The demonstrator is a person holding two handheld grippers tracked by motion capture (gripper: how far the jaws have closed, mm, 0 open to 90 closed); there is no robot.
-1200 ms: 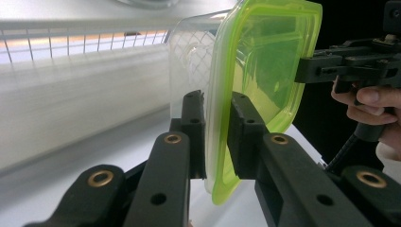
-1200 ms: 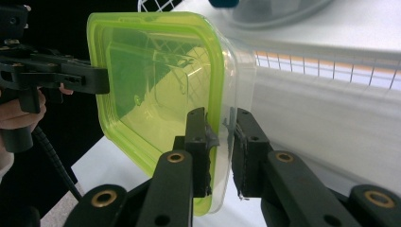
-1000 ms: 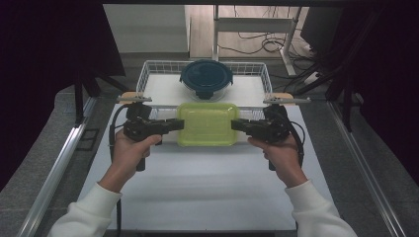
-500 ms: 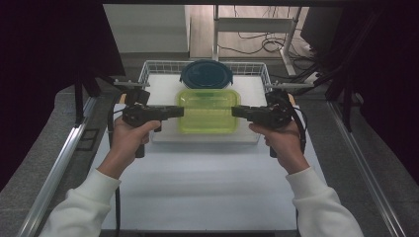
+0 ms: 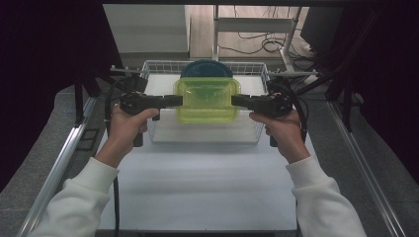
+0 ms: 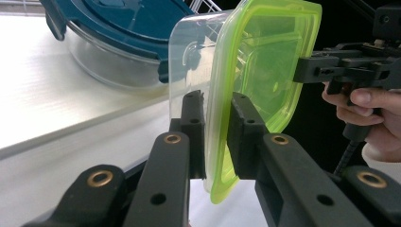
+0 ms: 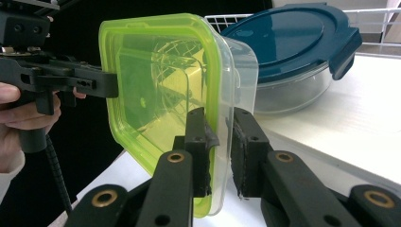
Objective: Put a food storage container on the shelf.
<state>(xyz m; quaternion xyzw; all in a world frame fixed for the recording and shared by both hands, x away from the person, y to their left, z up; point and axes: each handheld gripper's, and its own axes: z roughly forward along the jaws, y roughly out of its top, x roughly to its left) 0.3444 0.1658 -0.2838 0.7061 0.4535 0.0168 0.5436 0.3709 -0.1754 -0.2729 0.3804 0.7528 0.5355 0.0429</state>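
Green-lidded box (image 5: pixel 207 100) looks light, thin-walled, slick and flexy. Left gripper (image 5: pixel 175 100) clamps its 9 o'clock rim, right gripper (image 5: pixel 238 100) its 3 o'clock rim; rims are the best hold.

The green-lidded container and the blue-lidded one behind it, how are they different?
The green-lidded container is rectangular with a translucent yellow-green lid; the blue-lidded container is round with a dark blue lid that has latch tabs. The green-lidded one is held in the air, the left gripper and right gripper each shut on an end of its rim, while the blue-lidded one rests in the wire basket. Both have clear bodies and lids on.
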